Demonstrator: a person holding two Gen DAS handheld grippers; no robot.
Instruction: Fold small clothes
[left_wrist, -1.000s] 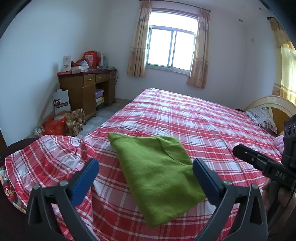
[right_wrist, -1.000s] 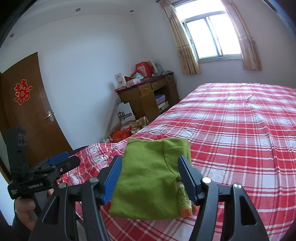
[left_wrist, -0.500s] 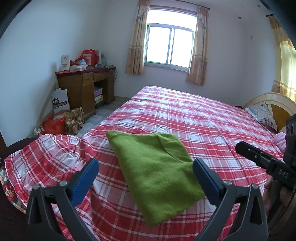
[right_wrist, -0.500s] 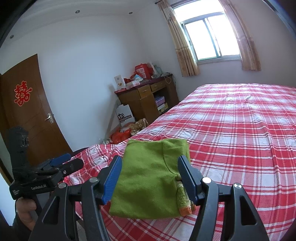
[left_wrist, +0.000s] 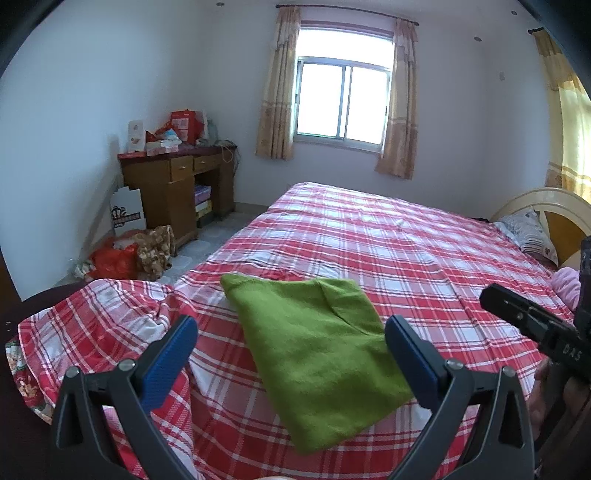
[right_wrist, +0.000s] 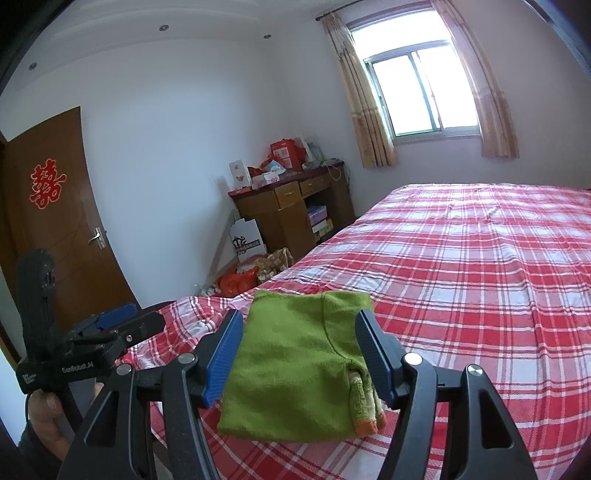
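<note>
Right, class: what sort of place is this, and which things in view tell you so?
Almost certainly a home bedroom: a large bed under a red plaid sheet, a pillow by the headboard, and a cluttered wooden desk beside a curtained window.

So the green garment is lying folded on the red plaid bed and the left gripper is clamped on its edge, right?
Not quite. The green garment does lie folded on the red plaid bed, but the left gripper is not clamped on it: the left wrist view shows its jaws spread wide, held above the cloth and gripping nothing. The right gripper is open too.
</note>
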